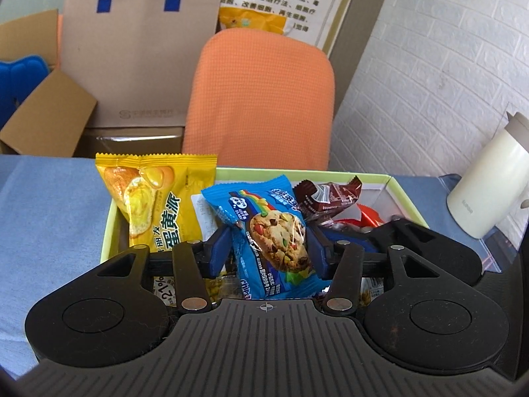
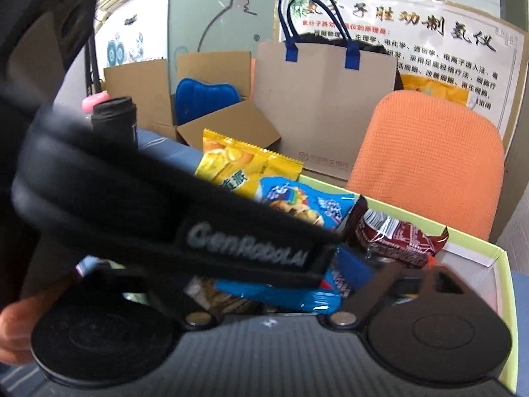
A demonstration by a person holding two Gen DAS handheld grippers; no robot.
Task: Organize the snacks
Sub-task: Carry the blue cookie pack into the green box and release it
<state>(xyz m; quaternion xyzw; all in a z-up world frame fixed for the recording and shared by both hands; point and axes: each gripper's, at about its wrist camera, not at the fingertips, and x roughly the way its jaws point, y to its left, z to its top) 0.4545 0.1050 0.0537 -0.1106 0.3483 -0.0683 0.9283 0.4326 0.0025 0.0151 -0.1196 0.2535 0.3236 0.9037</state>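
Observation:
My left gripper (image 1: 269, 248) is shut on a blue cookie packet (image 1: 271, 238) and holds it upright over a light green box (image 1: 405, 195). A yellow egg-yolk pie packet (image 1: 155, 198) stands in the box at the left, a dark red-brown packet (image 1: 325, 200) at the right. In the right wrist view the same blue packet (image 2: 297, 205), yellow packet (image 2: 238, 165) and brown packet (image 2: 396, 238) show in the box (image 2: 496, 254). The left gripper's black body (image 2: 165, 218) crosses this view and hides the right gripper's fingers.
An orange chair back (image 1: 261, 99) stands behind the box. A brown paper bag with blue handles (image 1: 139, 56) and open cardboard boxes (image 1: 46, 115) are at the back left. A white jug (image 1: 489, 182) stands on the blue cloth (image 1: 49, 205) at the right.

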